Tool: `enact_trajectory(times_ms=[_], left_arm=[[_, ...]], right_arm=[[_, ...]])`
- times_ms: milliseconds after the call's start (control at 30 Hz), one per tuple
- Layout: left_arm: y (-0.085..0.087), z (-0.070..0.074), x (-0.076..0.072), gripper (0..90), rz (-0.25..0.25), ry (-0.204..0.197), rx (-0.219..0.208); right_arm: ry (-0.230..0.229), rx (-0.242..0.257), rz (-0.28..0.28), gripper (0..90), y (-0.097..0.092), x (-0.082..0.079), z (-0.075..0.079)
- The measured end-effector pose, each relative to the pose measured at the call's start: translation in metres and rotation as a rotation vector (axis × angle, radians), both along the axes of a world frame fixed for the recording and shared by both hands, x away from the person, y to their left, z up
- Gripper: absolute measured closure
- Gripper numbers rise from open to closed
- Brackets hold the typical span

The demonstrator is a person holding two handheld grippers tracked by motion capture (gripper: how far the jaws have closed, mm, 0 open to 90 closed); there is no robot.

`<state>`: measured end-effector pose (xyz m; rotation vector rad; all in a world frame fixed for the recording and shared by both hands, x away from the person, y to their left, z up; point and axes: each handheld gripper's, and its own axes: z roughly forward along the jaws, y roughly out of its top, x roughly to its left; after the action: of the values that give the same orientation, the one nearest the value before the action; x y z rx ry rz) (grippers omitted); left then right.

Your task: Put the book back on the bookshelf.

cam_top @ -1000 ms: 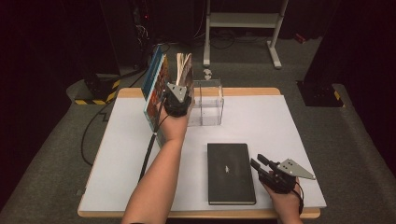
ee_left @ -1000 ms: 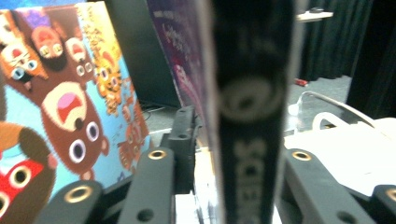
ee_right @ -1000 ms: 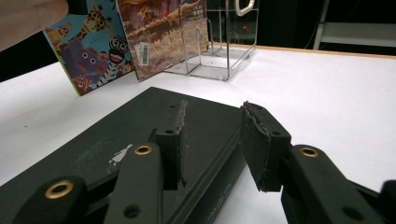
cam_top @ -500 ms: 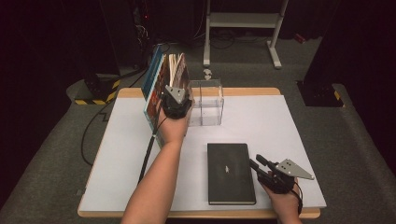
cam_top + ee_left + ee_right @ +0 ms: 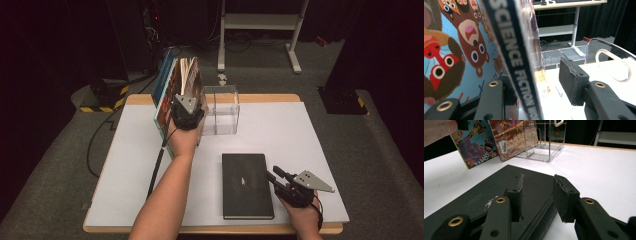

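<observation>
Books (image 5: 176, 95) tipped more upright — left claw (image 5: 531, 85) straddling one, jaws apart.

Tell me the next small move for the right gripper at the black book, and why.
Probably ease the right gripper forward and close on the black book. In the right gripper view its jaws stand open astride the book's near edge, nothing gripped yet. The left gripper is busy at the upright books beside the clear box.
</observation>
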<state>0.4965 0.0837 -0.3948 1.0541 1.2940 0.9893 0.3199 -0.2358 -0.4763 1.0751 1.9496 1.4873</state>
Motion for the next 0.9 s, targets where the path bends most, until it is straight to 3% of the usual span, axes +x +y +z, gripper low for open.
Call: enact_trajectory(times_ms=[600, 900], left_arm=[[-0.002, -0.005, -0.016, 51.0, -0.012, 0.007, 0.011], [0.000, -0.007, -0.024, 50.5, -0.020, 0.017, -0.005]], right_arm=[[-0.002, -0.009, 0.006, 60.9, 0.002, -0.001, 0.000], [-0.003, -0.020, 0.012, 60.9, 0.004, -0.002, -0.001]])
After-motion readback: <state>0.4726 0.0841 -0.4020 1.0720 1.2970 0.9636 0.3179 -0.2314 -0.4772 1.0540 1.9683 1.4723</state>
